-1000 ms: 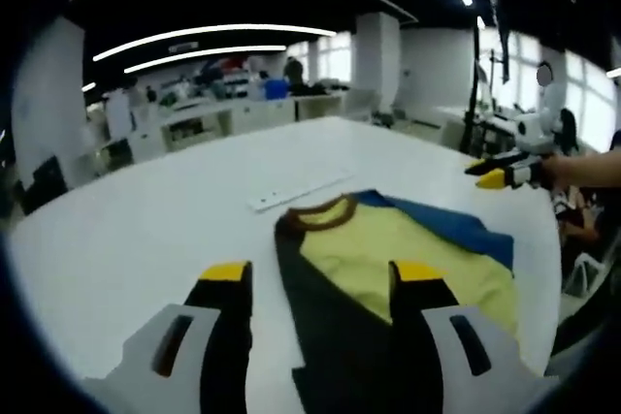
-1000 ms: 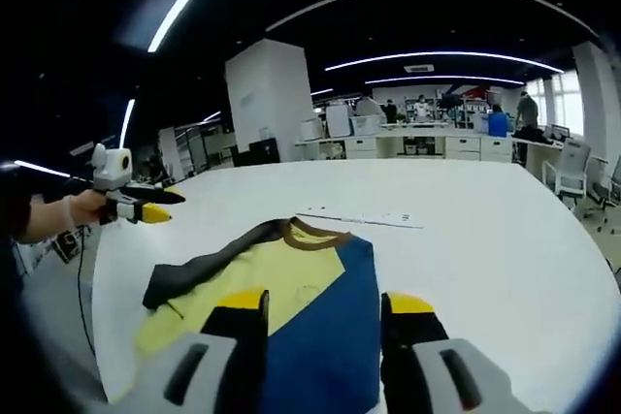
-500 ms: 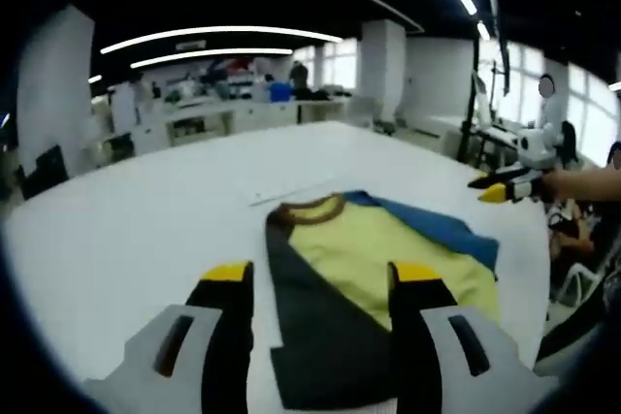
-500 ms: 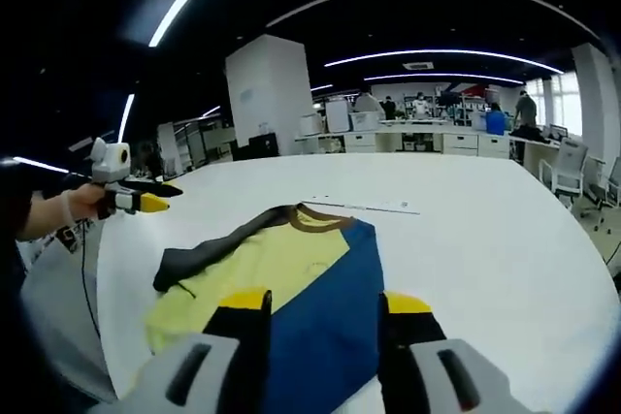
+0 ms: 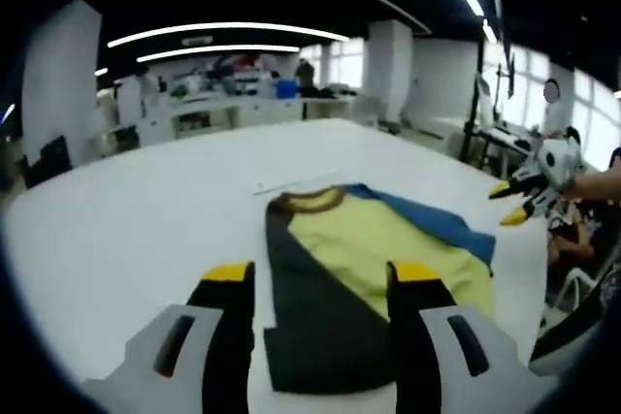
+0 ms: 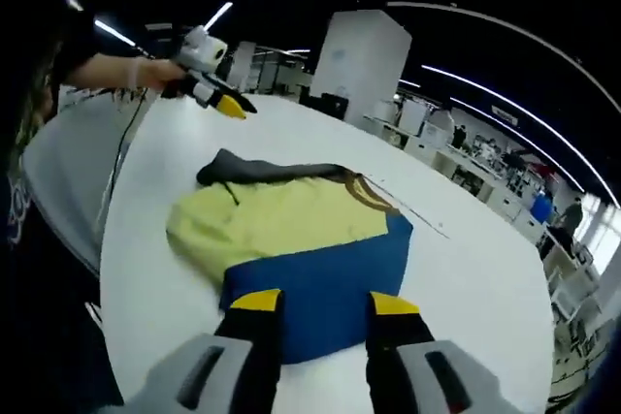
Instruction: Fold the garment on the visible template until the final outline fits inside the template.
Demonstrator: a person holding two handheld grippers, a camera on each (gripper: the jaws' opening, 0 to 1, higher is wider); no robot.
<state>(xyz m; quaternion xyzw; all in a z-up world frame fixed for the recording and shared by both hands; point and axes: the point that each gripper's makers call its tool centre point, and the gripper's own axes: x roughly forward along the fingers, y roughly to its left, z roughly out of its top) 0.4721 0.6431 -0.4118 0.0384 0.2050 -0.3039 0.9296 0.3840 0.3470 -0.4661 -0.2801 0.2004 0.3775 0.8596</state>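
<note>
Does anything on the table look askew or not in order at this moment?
Yes. The garment lies unevenly folded on the white table: the dark sleeve sticks out beyond the yellow body at the far side, and the blue panel is folded over at an angle. Both grippers are open and hold nothing.

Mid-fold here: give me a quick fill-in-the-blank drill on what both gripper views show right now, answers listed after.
1. The yellow, blue and dark grey garment lies on a ____ table.
2. Its collar is trimmed in ____.
3. In the right gripper view, the right gripper has the garment's ____ panel nearest it.
4. The left gripper has jaws that stand ____.

Missing words: white; brown; blue; open
</note>
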